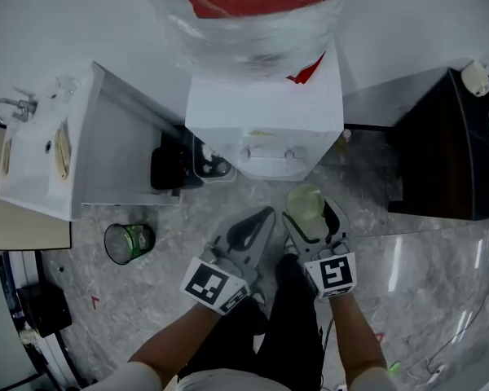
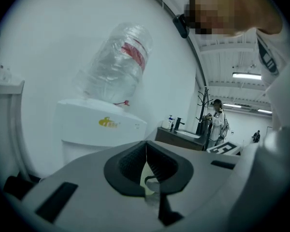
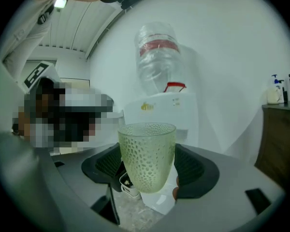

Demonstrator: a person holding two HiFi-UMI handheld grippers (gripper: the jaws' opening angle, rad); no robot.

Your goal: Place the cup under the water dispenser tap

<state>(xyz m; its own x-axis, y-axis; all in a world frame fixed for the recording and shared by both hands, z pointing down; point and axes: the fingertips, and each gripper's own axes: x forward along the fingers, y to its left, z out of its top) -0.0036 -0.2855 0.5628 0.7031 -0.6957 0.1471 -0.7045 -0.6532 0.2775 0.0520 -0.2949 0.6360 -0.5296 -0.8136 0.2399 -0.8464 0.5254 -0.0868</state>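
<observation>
1. The cup (image 1: 306, 208) is seen pinched upright between the jaws of the right gripper (image 1: 313, 215), rim uppermost.
2. The cup is held above the floor (image 1: 171, 251), in front of the dispenser (image 1: 265, 112). It is near the front panel but not under the taps (image 1: 266, 151).
3. The left gripper (image 1: 249, 233) is found with its jaws pressed together and nothing between them. It is held just beside the right gripper.
4. An inverted bottle (image 1: 244, 23) is seated on the dispenser.
5. A round green container (image 1: 129, 242) is noted on the floor, well to the left, near a white cabinet (image 1: 114, 137).
</observation>
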